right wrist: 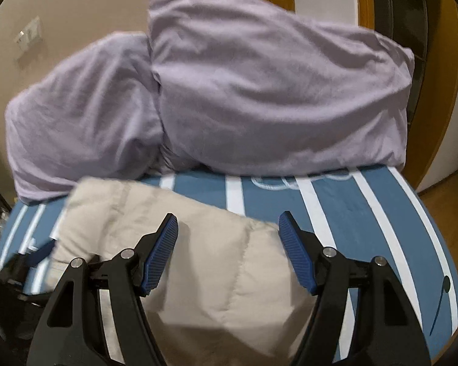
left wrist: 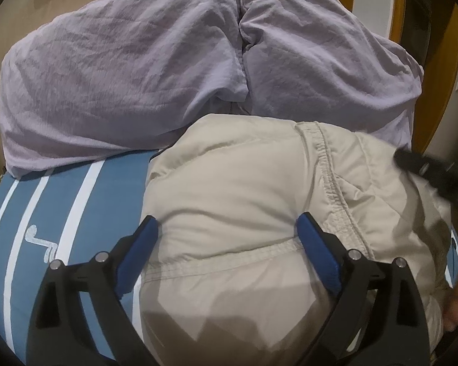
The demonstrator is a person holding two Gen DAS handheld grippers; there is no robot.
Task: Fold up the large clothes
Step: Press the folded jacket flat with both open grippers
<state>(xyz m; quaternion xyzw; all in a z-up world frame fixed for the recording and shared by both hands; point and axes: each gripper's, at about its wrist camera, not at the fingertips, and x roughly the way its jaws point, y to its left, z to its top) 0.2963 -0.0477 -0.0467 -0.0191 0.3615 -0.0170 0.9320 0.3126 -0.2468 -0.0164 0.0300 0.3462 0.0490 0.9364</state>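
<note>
The beige padded jacket (left wrist: 259,213) is lying folded on the near part of the striped bed (right wrist: 366,213), in front of 2 lilac pillows (left wrist: 122,76). The left gripper (left wrist: 227,228) and right gripper (right wrist: 229,228) are both hovering released above it, gripping nothing. Pressing the bulge flat before regrasping a seam edge would likely be keeping the fold tidy.

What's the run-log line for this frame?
left gripper: open over beige jacket | right gripper: open, nothing held | jacket: bunched on striped bed

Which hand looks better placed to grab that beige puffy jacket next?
Probably the left. The left gripper has open jaws straddling the beige quilted jacket near a seam; the right gripper sits above its edge, its view blurred.
</note>
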